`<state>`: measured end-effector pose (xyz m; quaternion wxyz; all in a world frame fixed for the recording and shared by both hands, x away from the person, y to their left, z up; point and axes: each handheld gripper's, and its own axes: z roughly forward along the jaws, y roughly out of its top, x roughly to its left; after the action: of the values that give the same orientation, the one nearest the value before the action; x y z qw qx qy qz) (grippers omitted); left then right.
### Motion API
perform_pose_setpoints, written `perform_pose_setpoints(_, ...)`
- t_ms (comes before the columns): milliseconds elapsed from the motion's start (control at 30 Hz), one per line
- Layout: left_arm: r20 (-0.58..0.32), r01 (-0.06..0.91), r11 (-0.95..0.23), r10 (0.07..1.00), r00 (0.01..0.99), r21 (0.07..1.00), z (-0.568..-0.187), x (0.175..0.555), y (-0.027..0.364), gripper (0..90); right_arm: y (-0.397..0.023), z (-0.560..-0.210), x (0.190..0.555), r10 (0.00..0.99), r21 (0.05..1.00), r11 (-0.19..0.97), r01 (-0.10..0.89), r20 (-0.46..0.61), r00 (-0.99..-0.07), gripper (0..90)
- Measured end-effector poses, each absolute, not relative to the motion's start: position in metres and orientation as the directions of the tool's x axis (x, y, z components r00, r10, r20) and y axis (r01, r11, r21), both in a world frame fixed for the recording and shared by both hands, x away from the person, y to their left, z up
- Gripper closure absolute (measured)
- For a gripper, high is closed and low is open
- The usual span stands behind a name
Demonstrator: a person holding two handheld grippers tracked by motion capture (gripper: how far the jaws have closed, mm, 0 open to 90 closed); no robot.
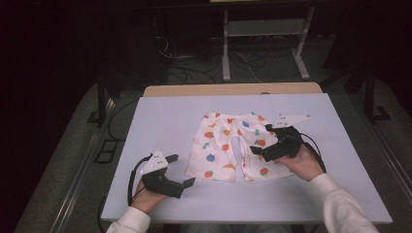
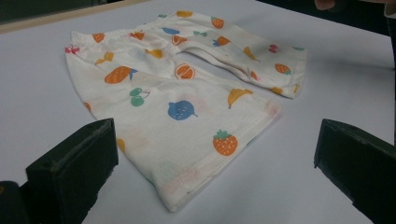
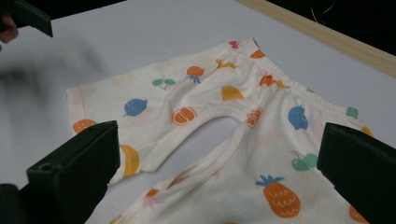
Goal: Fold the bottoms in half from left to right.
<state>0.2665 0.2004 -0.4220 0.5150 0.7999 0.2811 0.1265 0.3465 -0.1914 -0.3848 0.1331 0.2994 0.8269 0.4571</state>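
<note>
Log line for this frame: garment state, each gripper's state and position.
shorts: flat on table, unfolded | left gripper: open, off cloth, beside left leg hem | right gripper: open, above right leg, no grasp

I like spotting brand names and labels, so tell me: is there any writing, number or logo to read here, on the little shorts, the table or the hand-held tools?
None can be read.
The shorts carry fruit pictures, no letters.
The white table bears no mark.
The left tool and the right tool, both open, show no legible label; their grey plates have small holes, no text.
</note>
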Motion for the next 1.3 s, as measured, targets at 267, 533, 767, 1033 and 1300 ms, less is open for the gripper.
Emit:
perform_pose_setpoints(267, -0.088, 0.318, -0.308, 0.58, 0.81, 0.897, -0.421, 0.267, 0.201, 0.0, -0.175, -0.383, 0.361, 0.598, 0.822, 0.425, 0.38, 0.06, -0.799, 0.0)
perform_pose_setpoints(533, -0.083, 0.315, -0.311, 0.58, 0.81, 0.897, -0.421, 0.266, 0.2, 0.0, -0.162, -0.381, 0.373, 0.593, 0.817, 0.44, 0.374, 0.048, -0.804, 0.0)
perform_pose_setpoints(767, -0.086, 0.318, -0.302, 0.591, 0.802, 0.899, -0.42, 0.266, 0.203, 0.0, -0.152, -0.379, 0.382, 0.59, 0.818, 0.448, 0.362, 0.033, -0.806, 0.0)
perform_pose_setpoints(1033, -0.089, 0.323, -0.299, 0.595, 0.799, 0.898, -0.421, 0.267, 0.203, 0.0, -0.143, -0.377, 0.393, 0.593, 0.815, 0.446, 0.37, 0.041, -0.804, 0.0)
perform_pose_setpoints(1300, -0.089, 0.322, -0.299, 0.595, 0.799, 0.898, -0.421, 0.266, 0.204, 0.0, -0.134, -0.368, 0.403, 0.591, 0.817, 0.447, 0.363, 0.035, -0.806, 0.0)
